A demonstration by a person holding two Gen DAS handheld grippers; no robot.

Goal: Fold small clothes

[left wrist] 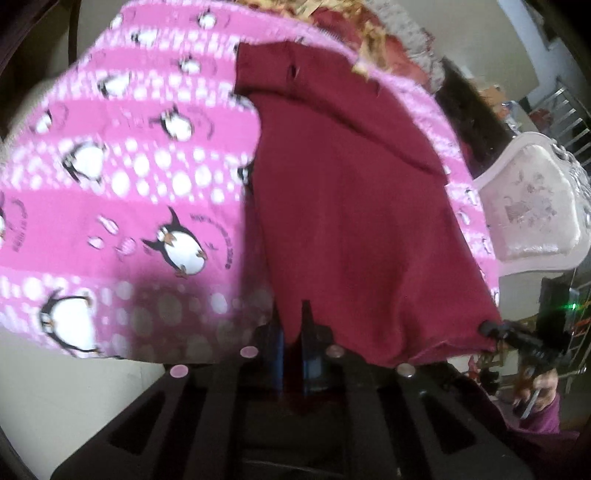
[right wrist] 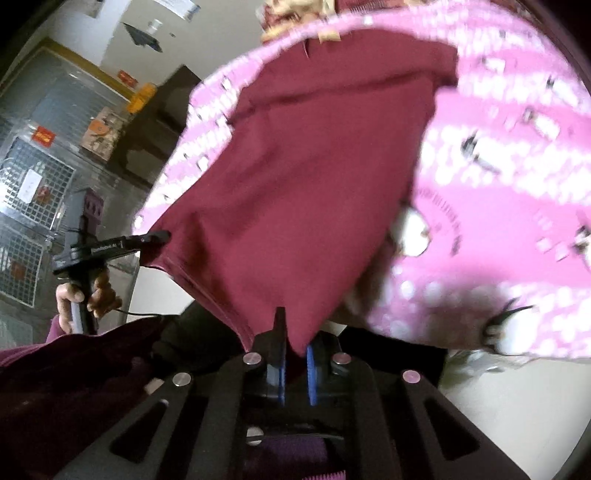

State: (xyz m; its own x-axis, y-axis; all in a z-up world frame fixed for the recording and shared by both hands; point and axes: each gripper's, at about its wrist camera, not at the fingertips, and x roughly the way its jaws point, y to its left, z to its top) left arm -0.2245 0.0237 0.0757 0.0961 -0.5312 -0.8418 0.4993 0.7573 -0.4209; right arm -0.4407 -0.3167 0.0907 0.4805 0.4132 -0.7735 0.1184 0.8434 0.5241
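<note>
A dark red garment (left wrist: 351, 206) lies over a pink penguin-print blanket (left wrist: 122, 177). My left gripper (left wrist: 293, 325) is shut on the garment's near left corner and holds it lifted. My right gripper (right wrist: 293, 332) is shut on the garment (right wrist: 295, 177) at its near right corner. Each gripper shows in the other view: the right one (left wrist: 491, 328) at the garment's hem corner, the left one (right wrist: 162, 234) at the far hem corner. The near hem hangs stretched between both grippers above the blanket (right wrist: 498, 192).
A pale ornate chair (left wrist: 535, 206) stands to the right of the blanket. A floral cloth (left wrist: 369, 29) lies at the blanket's far edge. Wire-mesh racks (right wrist: 33, 184) and a dark cabinet (right wrist: 155, 122) stand in the background. White floor (left wrist: 74, 398) shows below the blanket's edge.
</note>
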